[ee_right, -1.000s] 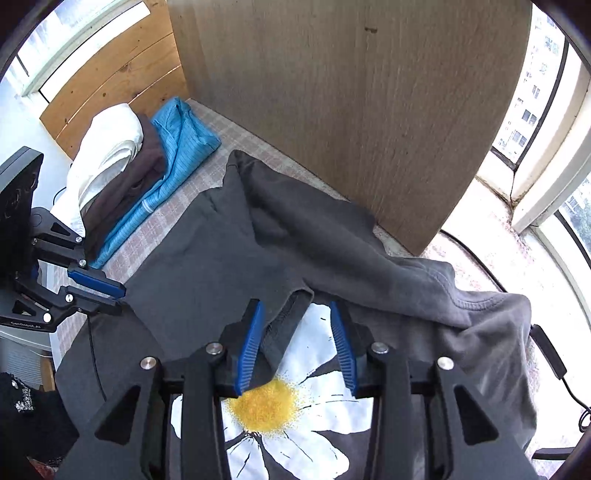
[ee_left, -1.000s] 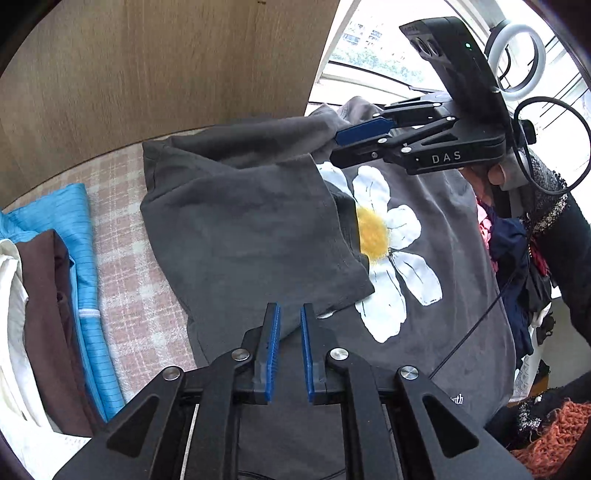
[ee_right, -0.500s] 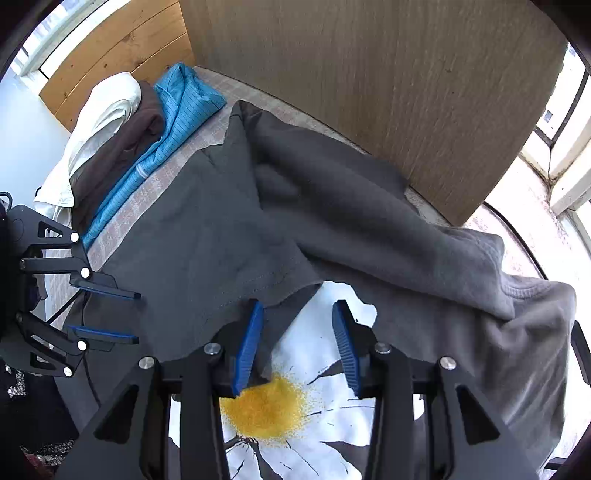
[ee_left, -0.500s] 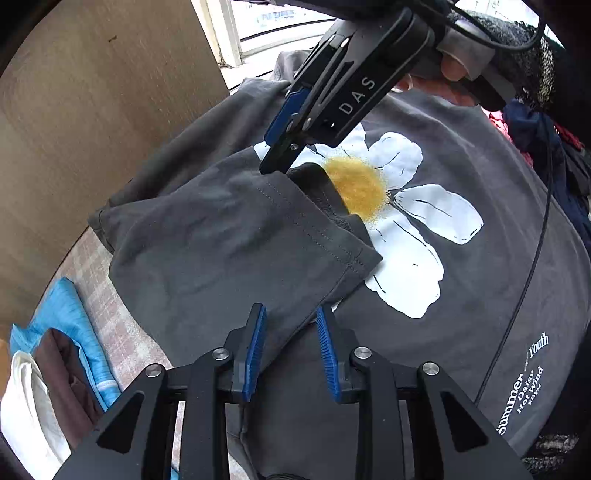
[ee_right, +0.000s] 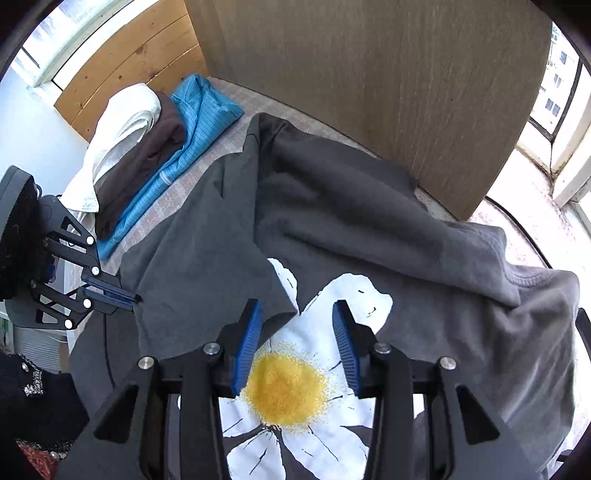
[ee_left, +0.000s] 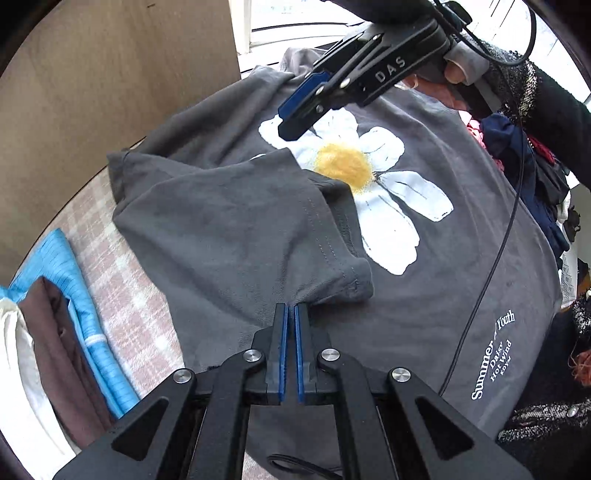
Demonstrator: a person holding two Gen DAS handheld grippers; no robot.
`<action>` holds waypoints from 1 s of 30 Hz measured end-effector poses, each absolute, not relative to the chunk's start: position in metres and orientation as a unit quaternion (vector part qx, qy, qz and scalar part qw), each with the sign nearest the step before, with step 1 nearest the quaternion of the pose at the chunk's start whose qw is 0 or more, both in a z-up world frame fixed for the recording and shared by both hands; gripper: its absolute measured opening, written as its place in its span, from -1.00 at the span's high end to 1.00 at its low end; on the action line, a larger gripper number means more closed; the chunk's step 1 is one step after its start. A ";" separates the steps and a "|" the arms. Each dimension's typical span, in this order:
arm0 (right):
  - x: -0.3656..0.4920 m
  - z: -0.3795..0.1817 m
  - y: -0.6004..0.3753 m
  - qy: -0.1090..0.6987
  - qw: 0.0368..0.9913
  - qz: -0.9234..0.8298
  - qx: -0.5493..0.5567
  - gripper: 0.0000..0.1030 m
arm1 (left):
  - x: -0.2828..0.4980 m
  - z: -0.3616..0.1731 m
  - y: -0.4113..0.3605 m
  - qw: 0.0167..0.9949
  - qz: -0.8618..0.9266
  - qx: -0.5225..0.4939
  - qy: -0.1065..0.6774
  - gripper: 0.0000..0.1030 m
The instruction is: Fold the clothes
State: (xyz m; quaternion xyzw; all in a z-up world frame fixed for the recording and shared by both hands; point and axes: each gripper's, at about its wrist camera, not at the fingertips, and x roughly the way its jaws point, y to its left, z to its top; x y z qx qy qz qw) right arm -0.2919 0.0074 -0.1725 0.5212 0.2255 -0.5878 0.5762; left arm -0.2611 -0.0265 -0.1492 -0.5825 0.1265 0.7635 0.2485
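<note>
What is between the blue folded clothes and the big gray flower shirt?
Only a bare strip of pink checked cloth lies between the blue garment and the gray daisy T-shirt, shown in both wrist views.

Upright wood-grain panel (ee_right: 388, 92) at far edge of tabletop (ee_left: 122, 291); tabletop covered in pale pink-and-white check cloth. Knotty pine boards (ee_right: 133, 62) on wall at left. Windows (ee_right: 554, 85) at right, buildings outside, white sill (ee_left: 295, 33). Strong daylight, glare on sill. White wall (ee_right: 33, 129) lower left.
</note>
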 end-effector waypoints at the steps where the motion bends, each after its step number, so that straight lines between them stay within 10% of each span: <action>1: -0.294 -0.168 0.002 0.209 0.579 -0.591 0.521 0.23 | -0.261 -0.153 -0.029 0.244 0.763 -0.586 0.123 0.94; 14: -0.258 -0.167 -0.105 0.231 0.554 -0.594 0.535 0.36 | -0.246 -0.163 -0.023 0.237 0.776 -0.557 0.178 0.85; 19: -0.261 -0.176 -0.109 0.237 0.544 -0.585 0.553 0.88 | -0.246 -0.170 -0.017 0.248 0.772 -0.556 0.183 0.94; 26: -0.269 -0.172 -0.110 0.231 0.545 -0.581 0.559 0.91 | -0.232 -0.145 -0.025 0.280 0.774 -0.543 0.164 0.93; 30: -0.267 -0.176 -0.113 0.242 0.542 -0.576 0.562 0.91 | -0.240 -0.145 -0.006 0.299 0.771 -0.529 0.192 0.65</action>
